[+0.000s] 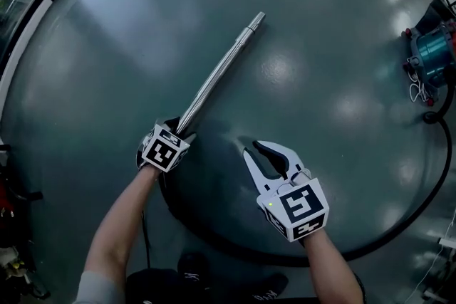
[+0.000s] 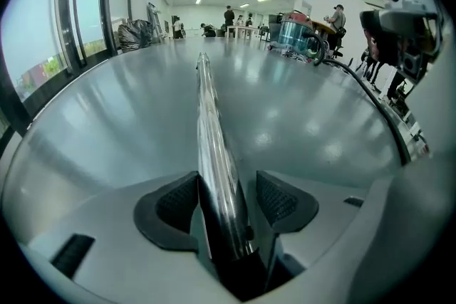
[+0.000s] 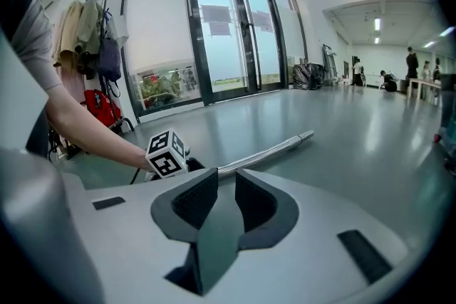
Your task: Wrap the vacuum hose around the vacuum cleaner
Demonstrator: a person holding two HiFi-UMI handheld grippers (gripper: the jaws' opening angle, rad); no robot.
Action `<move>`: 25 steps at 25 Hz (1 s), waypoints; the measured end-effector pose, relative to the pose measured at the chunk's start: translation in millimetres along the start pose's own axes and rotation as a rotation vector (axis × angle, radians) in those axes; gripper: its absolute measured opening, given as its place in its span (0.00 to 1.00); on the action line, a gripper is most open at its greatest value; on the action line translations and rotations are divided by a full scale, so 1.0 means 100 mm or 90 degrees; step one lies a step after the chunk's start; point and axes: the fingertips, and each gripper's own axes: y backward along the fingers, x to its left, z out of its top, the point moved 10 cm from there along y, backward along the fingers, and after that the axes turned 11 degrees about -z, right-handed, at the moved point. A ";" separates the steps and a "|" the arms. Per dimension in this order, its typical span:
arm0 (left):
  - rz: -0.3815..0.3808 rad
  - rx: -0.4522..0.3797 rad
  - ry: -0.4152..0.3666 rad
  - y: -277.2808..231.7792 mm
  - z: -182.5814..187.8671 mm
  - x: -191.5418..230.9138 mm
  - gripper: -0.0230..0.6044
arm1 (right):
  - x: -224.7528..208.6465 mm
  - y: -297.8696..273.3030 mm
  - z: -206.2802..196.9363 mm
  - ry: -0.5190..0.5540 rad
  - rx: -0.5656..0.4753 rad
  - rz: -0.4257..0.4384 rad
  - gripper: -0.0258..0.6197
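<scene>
Though slack around the wand [image 1: 217, 71], left gripper [image 1: 174, 129] over its hidden end; right gripper [image 3: 226, 176] parted, empty.

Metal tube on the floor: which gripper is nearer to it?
Left. The left gripper has the tube between its jaws; the right gripper hangs apart, beside it.

Wand [image 1: 217, 71]: straight shiny metal tube, lying flat on the floor [image 1: 107, 67], slanting up and to the right.
Hose [image 1: 420, 210]: black, unwrapped, sweeping in one wide loose curve across the floor.
Vacuum cleaner [image 1: 433, 50]: teal canister (partly cut off at the right edge), well apart from the wand.
</scene>
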 end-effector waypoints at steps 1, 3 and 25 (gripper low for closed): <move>-0.007 -0.002 0.002 0.00 0.01 0.00 0.43 | -0.02 -0.01 -0.02 -0.004 0.000 -0.005 0.13; -0.018 -0.005 0.015 -0.01 0.02 0.02 0.43 | -0.04 -0.05 -0.05 -0.013 -0.001 -0.015 0.13; -0.057 0.017 -0.128 0.32 0.59 -0.97 0.32 | -0.47 0.13 0.08 0.107 0.014 -0.011 0.26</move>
